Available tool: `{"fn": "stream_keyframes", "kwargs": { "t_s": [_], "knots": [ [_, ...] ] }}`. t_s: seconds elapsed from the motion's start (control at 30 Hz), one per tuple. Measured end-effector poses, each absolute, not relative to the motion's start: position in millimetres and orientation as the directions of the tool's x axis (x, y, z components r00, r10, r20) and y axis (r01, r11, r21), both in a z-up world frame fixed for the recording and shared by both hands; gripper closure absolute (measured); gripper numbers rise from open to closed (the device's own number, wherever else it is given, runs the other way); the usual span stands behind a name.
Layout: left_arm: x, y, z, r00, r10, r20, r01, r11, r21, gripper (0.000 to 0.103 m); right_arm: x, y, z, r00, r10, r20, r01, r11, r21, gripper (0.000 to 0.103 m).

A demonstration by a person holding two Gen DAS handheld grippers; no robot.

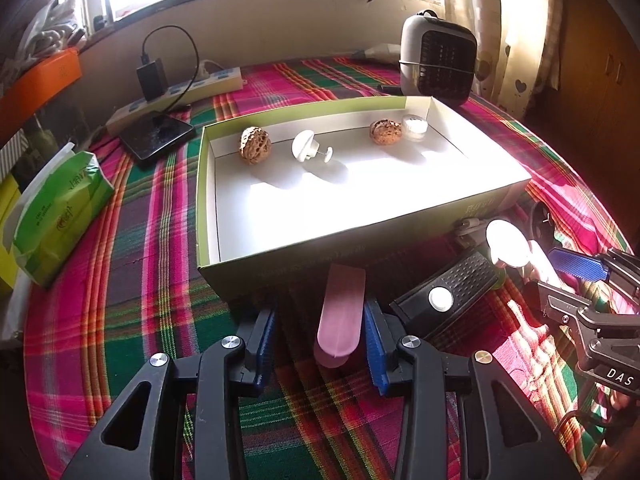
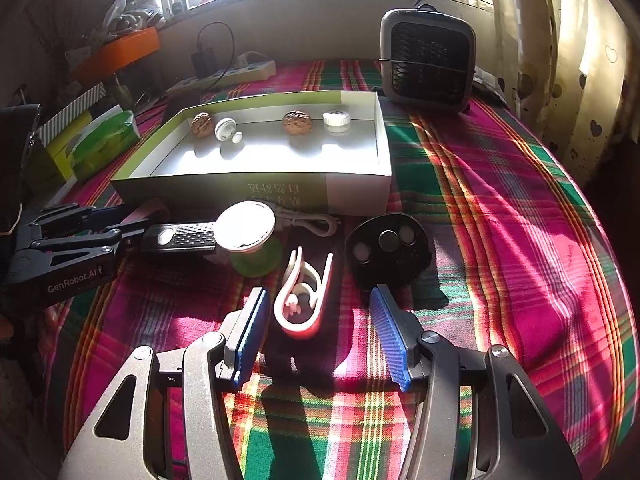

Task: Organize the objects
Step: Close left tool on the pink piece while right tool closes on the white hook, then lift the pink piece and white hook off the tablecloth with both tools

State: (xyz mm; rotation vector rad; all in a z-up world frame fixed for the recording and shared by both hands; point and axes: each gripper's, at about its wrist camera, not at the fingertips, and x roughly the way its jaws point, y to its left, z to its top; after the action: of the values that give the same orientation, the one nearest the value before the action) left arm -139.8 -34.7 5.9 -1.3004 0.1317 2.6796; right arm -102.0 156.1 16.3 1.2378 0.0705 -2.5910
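An open green-and-white box [image 1: 280, 258] [image 2: 356, 192] stands on the plaid cloth. It holds two walnuts [image 1: 255, 145] [image 2: 297, 122], a white knob [image 1: 305, 147] and a small white jar [image 1: 414, 127]. My left gripper [image 1: 320, 332] is open, with a pink oblong case [image 1: 340, 320] lying between its blue pads just in front of the box. My right gripper [image 2: 318, 312] is open around a white clip-shaped object [image 2: 304, 300] on the cloth. The right gripper also shows in the left wrist view [image 1: 580, 266], and the left gripper in the right wrist view [image 2: 80, 228].
In front of the box lie a black remote [image 1: 444, 292] [image 2: 180, 236], a white disc on a green spool [image 2: 246, 226], a white cable [image 2: 308, 220] and a black round device [image 2: 386, 250]. A fan heater [image 1: 438, 58], power strip [image 1: 180, 92], black tablet [image 1: 158, 136] and green tissue pack [image 1: 60, 212] surround the box.
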Motion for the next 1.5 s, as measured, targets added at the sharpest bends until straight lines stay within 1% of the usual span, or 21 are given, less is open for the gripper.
{"fn": "stream_keyframes", "kwargs": {
  "t_s": [0.03, 0.2, 0.27, 0.4, 0.43, 0.47, 0.53, 0.8, 0.83, 1.33, 1.37, 1.5],
  "knots": [
    [-140, -35, 6, -0.610, 0.100, -0.786, -0.178, -0.984, 0.013, 0.071, -102, 156, 16, -0.600, -0.217, -0.770, 0.258, -0.964, 0.071, 0.050],
    [-140, -44, 7, -0.612, 0.097, -0.785, -0.137, -0.990, -0.015, 0.085, -101, 158, 16, -0.602, -0.207, -0.771, 0.250, -0.966, 0.064, 0.050],
    [-139, -46, 7, -0.612, 0.095, -0.785, -0.128, -0.992, -0.021, 0.087, -101, 158, 16, -0.603, -0.204, -0.771, 0.249, -0.966, 0.061, 0.050],
    [-136, -48, 6, -0.611, 0.097, -0.786, -0.120, -0.992, -0.029, 0.087, -100, 156, 16, -0.604, -0.205, -0.770, 0.255, -0.965, 0.057, 0.050],
    [-135, -49, 6, -0.611, 0.097, -0.786, -0.118, -0.993, -0.031, 0.087, -100, 156, 16, -0.604, -0.206, -0.770, 0.257, -0.965, 0.057, 0.052],
    [-135, -49, 6, -0.610, 0.097, -0.787, -0.115, -0.993, -0.034, 0.087, -99, 156, 17, -0.606, -0.205, -0.769, 0.257, -0.965, 0.055, 0.058],
    [-133, -51, 6, -0.607, 0.101, -0.788, -0.109, -0.993, -0.043, 0.087, -99, 157, 17, -0.607, -0.205, -0.768, 0.253, -0.966, 0.058, 0.064],
    [-123, -52, 6, -0.606, 0.103, -0.788, -0.099, -0.994, -0.054, 0.087, -96, 154, 17, -0.605, -0.215, -0.767, 0.270, -0.961, 0.056, 0.077],
    [-122, -53, 6, -0.607, 0.102, -0.788, -0.099, -0.994, -0.053, 0.087, -96, 154, 17, -0.605, -0.218, -0.766, 0.274, -0.960, 0.057, 0.080],
    [-115, -52, 7, -0.604, 0.100, -0.790, -0.092, -0.994, -0.056, 0.087, -86, 159, 17, -0.595, -0.225, -0.772, 0.295, -0.954, 0.050, 0.080],
    [-115, -52, 7, -0.604, 0.099, -0.791, -0.094, -0.994, -0.053, 0.086, -86, 158, 17, -0.594, -0.224, -0.772, 0.298, -0.953, 0.048, 0.080],
    [-116, -50, 7, -0.600, 0.117, -0.791, -0.108, -0.992, -0.065, 0.076, -90, 157, 16, -0.594, -0.233, -0.770, 0.303, -0.951, 0.054, 0.079]
  ]
}}
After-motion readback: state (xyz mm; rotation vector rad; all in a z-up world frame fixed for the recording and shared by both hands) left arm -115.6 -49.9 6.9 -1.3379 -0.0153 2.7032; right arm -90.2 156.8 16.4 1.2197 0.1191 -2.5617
